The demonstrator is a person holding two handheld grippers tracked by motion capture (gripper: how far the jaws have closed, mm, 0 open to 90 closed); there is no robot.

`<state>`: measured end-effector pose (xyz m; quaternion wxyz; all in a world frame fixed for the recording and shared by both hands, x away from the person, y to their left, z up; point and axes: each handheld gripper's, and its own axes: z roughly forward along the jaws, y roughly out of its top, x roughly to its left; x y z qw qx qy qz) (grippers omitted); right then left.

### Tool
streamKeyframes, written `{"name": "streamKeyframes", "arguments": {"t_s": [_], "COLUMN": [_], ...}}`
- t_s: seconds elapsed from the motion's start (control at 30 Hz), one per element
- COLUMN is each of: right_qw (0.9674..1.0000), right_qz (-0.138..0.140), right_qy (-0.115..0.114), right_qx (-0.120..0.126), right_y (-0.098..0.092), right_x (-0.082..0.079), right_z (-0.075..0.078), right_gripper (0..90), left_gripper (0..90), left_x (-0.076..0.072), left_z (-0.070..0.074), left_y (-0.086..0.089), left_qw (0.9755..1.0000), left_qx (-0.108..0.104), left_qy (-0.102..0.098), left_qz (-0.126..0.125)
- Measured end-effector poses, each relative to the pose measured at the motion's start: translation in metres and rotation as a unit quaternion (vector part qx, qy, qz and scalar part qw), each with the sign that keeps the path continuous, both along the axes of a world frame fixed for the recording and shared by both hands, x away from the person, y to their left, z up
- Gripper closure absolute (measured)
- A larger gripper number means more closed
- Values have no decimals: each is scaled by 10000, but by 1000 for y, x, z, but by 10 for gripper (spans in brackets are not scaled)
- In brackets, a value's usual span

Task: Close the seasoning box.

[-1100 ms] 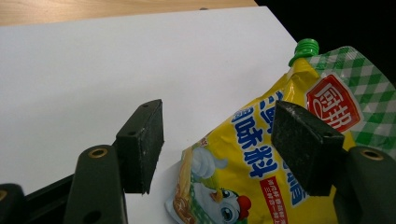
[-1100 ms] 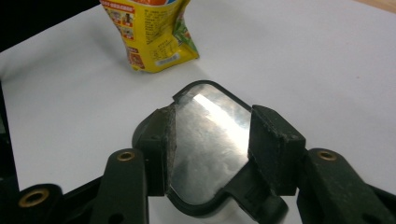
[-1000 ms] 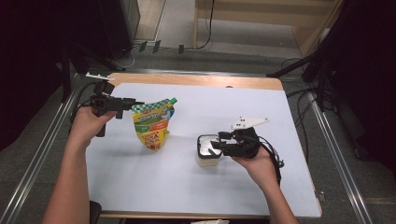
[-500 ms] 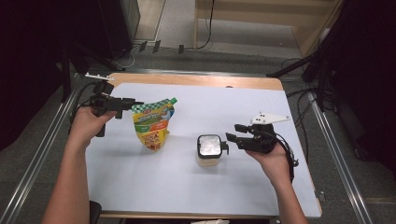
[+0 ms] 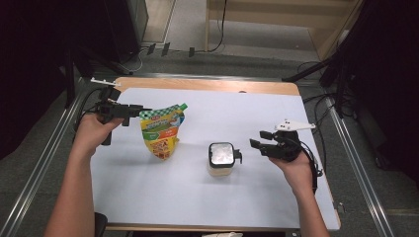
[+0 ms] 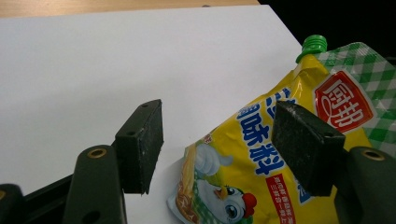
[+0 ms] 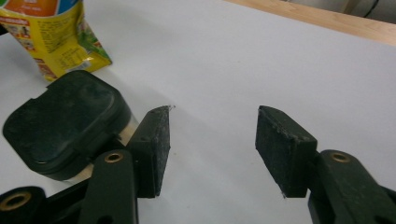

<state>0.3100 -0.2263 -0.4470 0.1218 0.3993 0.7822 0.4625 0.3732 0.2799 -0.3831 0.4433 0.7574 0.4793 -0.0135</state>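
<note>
Pouch (image 5: 162, 133) flat on bench (image 5: 257, 113), top edge between parted jaws of left claw (image 5: 134, 109), unpinched. Right claw (image 5: 256, 139) released, jaws just widening, empty, near jar (image 5: 221, 159). Jar contents unclear.

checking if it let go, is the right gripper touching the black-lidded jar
Apart. In the high view a strip of white table separates the right gripper from the jar; its jaws have just been opening, with nothing between them.

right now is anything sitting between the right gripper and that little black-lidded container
Nothing visible. The right gripper has its jaws open and empty, and bare white table lies between it and the black-lidded container. In the right gripper view the container sits just beside one jaw, not between them. The yellow pouch lies beyond the container.
</note>
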Motion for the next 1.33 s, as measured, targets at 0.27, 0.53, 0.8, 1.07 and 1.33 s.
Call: {"name": "streamKeyframes", "arguments": {"t_s": [0.27, 0.53, 0.8, 1.07, 1.33], "right_qw": [9997, 9989, 9988, 9987, 9985], "right_qz": [-229, -433, -413, -423, -475], "right_qy": [73, 164, 225, 233, 218], "right_qx": [73, -32, -96, -141, -179], "right_y": [-17, -22, -17, -16, -15], "right_x": [6, 10, 11, 11, 11], "right_z": [-10, -18, -20, -22, -27], "right_gripper": [443, 410, 410, 402, 342], "left_gripper": [343, 343, 343, 341, 332], "left_x": [1, 2, 3, 4, 6], "left_z": [-1, -3, -5, -8, -13], "left_y": [2, 1, -1, 0, 5], "left_qw": [10000, 10000, 9999, 9999, 9996], "left_qx": [9, 63, 97, 78, 40], "left_qy": [0, 38, 75, 95, 178], "left_qz": [51, 46, 3, 19, 230]}}
